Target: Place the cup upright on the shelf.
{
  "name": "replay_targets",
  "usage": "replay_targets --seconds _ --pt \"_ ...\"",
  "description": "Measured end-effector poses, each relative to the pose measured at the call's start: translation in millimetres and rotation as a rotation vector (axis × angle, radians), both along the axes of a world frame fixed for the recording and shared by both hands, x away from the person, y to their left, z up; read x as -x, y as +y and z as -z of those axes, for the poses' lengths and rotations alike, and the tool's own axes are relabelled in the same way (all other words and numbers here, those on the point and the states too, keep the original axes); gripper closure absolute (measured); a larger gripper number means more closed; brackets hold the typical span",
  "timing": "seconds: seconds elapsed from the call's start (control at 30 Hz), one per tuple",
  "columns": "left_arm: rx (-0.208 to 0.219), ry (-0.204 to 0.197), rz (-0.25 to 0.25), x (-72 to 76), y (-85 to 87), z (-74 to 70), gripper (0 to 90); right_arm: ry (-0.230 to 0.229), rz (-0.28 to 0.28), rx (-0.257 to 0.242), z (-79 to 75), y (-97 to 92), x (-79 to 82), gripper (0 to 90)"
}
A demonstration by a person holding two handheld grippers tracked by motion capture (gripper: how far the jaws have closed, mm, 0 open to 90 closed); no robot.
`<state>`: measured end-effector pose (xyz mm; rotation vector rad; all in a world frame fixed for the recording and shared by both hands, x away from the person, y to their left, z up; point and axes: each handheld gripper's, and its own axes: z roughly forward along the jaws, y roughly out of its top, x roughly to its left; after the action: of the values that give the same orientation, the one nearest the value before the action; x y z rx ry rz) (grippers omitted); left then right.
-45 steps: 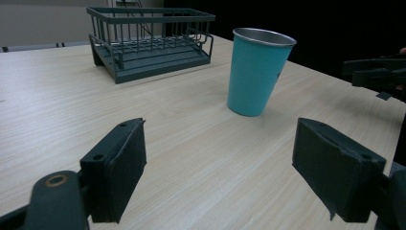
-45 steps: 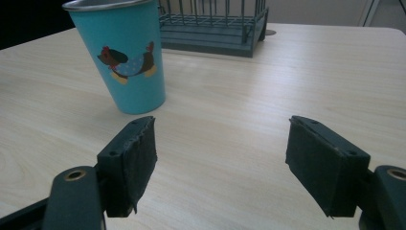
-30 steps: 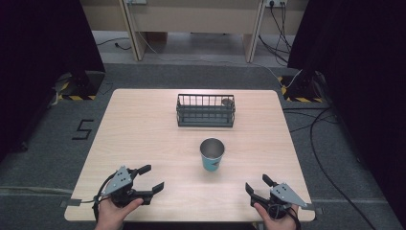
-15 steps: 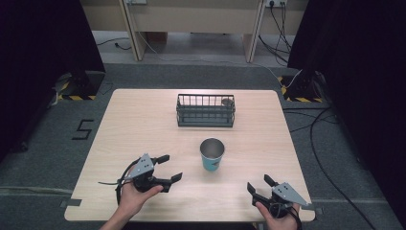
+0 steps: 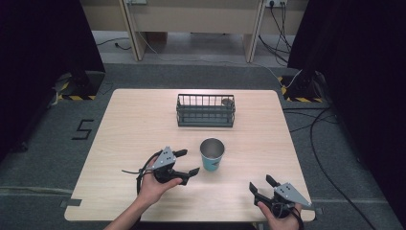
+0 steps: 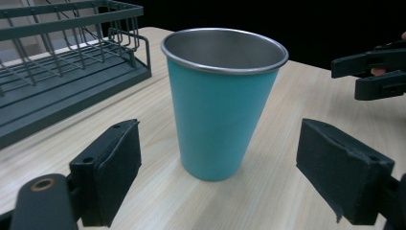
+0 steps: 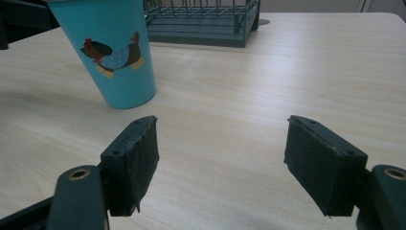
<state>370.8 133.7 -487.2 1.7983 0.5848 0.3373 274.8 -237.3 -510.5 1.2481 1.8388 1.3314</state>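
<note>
teal cup (image 5: pixel 212 154) stands upright mid-table, just in front of the wire rack (image 5: pixel 206 110). left gripper (image 5: pixel 187 162) sits right beside it, jaws wide apart, cup between them. right gripper (image 5: pixel 261 187) is farther off, also spread.

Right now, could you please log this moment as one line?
left gripper: open, nearing cup | right gripper: open, idle | rack: behind cup

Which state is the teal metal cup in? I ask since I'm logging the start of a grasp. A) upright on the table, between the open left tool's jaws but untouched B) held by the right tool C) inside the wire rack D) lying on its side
A: the teal metal cup stands upright on the wooden table, the left tool open around it with gaps on both sides.
</note>
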Motion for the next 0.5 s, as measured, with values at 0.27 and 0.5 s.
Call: replay_targets --seconds 0.27,0.5 --pt "-0.003 0.019 0.011 -13.6 -22.2 5.7 15.0 -0.010 0.007 -0.011 -1.1 -2.3 1.6 29.1" --pt "-0.009 0.018 0.014 -22.5 -31.0 11.0 15.0 -0.012 0.010 -0.013 -0.1 -5.0 2.3 29.7"
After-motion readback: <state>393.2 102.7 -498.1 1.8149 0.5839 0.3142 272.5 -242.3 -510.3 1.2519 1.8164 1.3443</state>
